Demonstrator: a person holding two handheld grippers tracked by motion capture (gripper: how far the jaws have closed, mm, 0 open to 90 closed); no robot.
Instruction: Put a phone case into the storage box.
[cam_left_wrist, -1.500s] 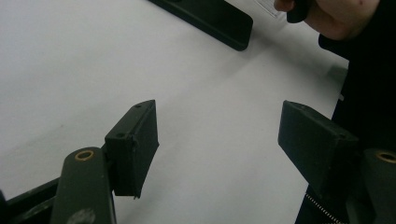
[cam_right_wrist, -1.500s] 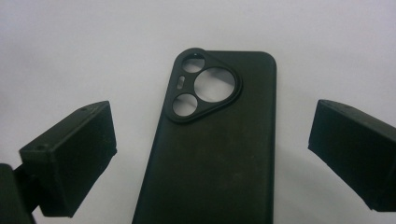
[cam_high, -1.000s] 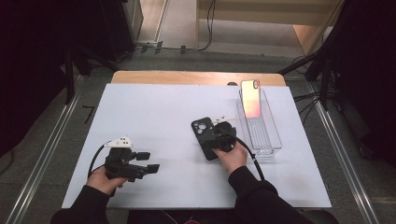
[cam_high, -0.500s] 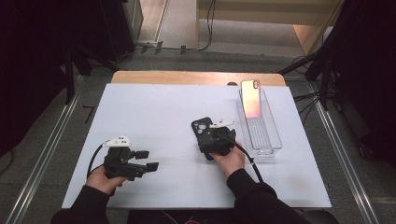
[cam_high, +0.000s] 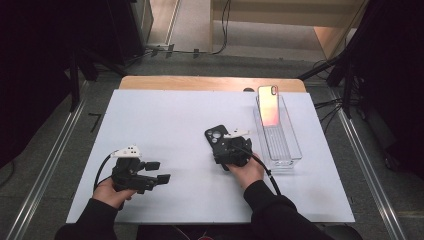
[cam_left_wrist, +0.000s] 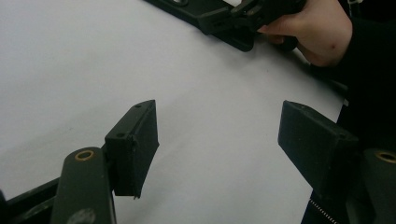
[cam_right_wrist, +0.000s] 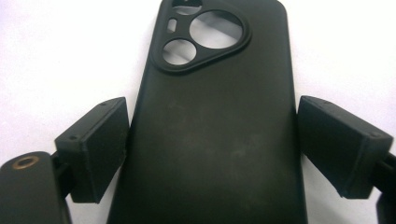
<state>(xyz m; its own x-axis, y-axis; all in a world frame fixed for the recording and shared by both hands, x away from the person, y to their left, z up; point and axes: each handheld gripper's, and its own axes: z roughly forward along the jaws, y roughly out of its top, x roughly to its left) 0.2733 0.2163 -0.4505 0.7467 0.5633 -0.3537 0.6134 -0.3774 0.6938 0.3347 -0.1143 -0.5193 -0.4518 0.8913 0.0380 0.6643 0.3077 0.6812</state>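
Your right gripper (cam_right_wrist: 212, 154) has its jaws either side of the black phone case (cam_right_wrist: 210, 140), just been closing, not quite pinching it. Your left gripper (cam_left_wrist: 219, 154) hangs over the desk (cam_high: 165, 120), jaws apart.

Before you stands a wooden table (cam_high: 165, 83) covered almost wholly by a white sheet (cam_high: 160, 125), and on that sheet you have a black phone case (cam_high: 216, 136) lying flat near the middle and a clear plastic tray (cam_high: 295, 150) well off toward its right edge.
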